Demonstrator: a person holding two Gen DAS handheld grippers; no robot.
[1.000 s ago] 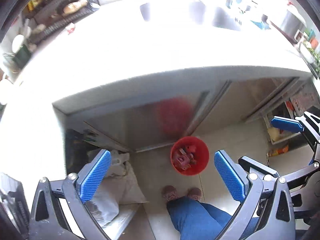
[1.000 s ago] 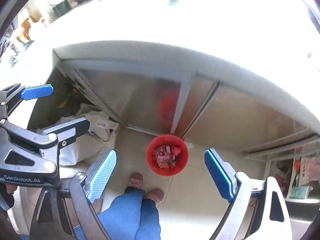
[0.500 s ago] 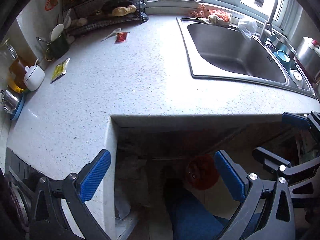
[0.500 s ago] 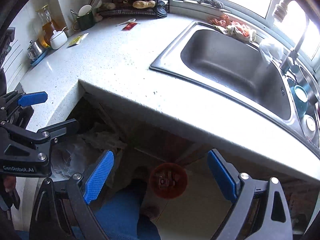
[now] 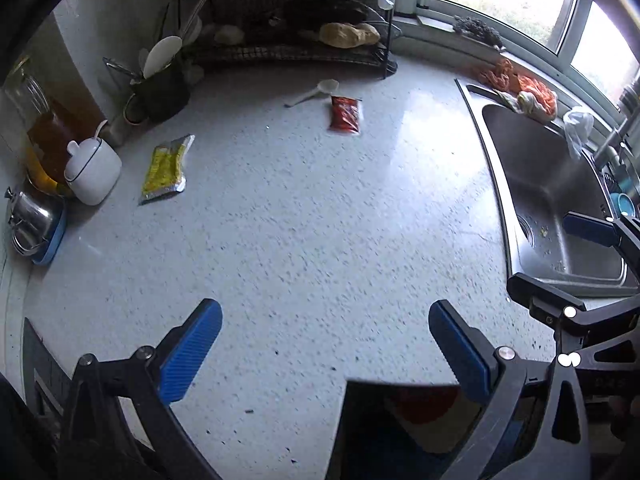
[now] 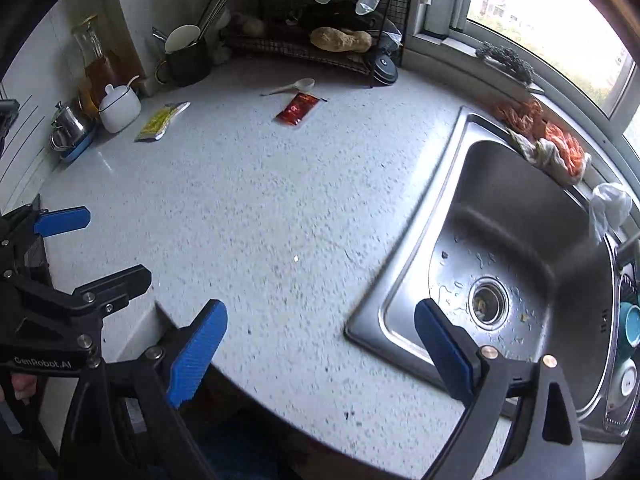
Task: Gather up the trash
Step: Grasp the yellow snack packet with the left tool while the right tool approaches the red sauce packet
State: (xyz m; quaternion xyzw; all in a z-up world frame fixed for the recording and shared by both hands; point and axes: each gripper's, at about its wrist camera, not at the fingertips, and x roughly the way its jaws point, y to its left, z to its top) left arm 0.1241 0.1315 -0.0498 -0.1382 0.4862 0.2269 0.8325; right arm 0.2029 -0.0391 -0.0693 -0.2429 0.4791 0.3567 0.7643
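Both grippers, left [image 5: 325, 344] and right [image 6: 321, 344], hover wide open, empty, above the counter [image 5: 320, 220]; red packet [image 5: 345, 114] and yellow packet [image 5: 165, 168], labels illegible, lie well apart.

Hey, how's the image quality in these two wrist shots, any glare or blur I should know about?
Left wrist view: the window is blown out, a soft sheen lies on the speckled white countertop, and fisheye bending curves the stainless steel sink. Right wrist view: the window is overexposed too, and the sink's near rim shows motion smear.
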